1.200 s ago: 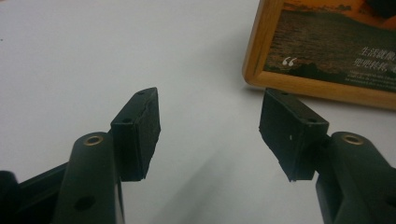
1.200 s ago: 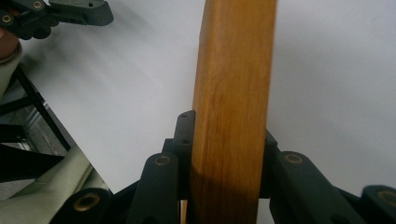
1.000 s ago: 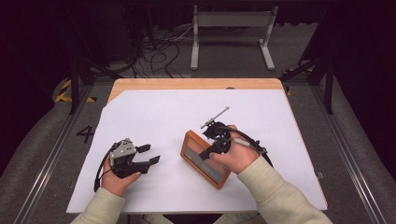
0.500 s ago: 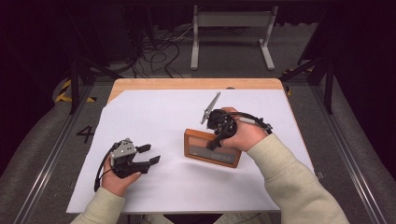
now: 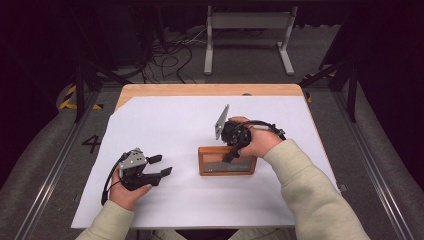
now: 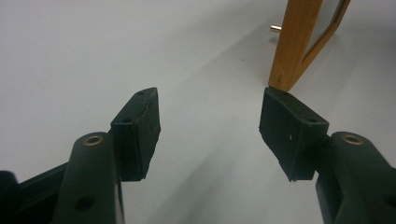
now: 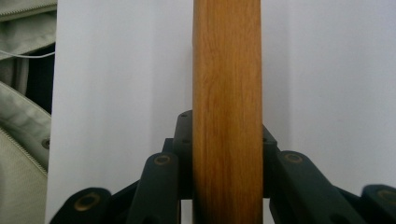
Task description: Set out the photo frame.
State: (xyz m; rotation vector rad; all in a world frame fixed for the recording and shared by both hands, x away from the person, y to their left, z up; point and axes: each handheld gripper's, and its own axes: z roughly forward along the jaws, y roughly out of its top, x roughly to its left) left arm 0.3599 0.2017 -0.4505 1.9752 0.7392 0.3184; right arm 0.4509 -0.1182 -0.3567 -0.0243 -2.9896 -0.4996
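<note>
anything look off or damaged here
Nothing looks damaged or spilled. The wooden frame stands on its edge on the table, clamped by the right gripper. The left gripper rests open, apart from it.

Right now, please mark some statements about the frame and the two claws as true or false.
1. The right claw grips the wooden frame. True.
2. The left claw holds the frame. False: its jaws are open with nothing between them.
3. The frame lies on bare wood. False: it is on the white sheet.
4. The left claw is to the left of the frame in the high view. True.
</note>
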